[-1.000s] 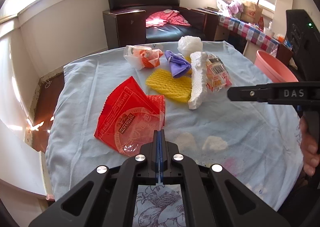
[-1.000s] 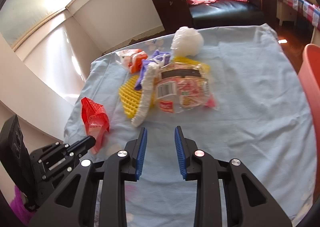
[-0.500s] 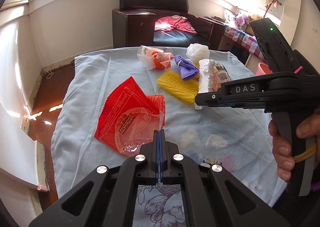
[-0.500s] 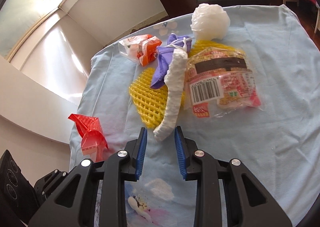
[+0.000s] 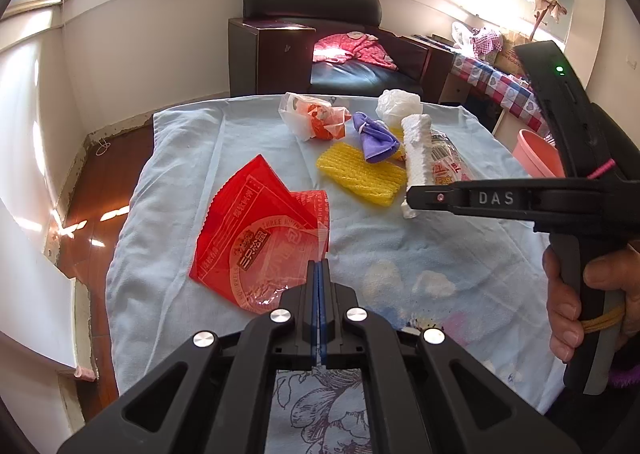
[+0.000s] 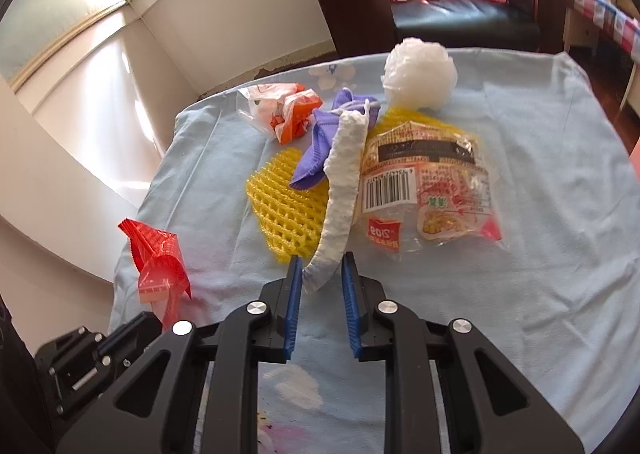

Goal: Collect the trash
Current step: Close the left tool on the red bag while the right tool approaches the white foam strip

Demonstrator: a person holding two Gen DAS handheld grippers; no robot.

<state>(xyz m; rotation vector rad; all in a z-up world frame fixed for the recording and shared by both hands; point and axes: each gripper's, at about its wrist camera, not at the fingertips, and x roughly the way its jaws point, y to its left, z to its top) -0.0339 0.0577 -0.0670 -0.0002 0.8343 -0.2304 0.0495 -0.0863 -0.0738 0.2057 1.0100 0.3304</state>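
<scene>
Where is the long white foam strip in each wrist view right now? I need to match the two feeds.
Left wrist: white foam strip right of centre, near end behind the right gripper's finger.
Right wrist: strip centre, its near end between the closing right gripper.
Shared landmark: yellow foam net beside it.

Right gripper [image 6: 319,268] advanced to white foam strip [image 6: 340,190], jaws closing around it.

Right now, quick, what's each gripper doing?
Left gripper: shut, holding nothing.
Right gripper: closing around the white foam strip, pads not yet pressing it.
</scene>
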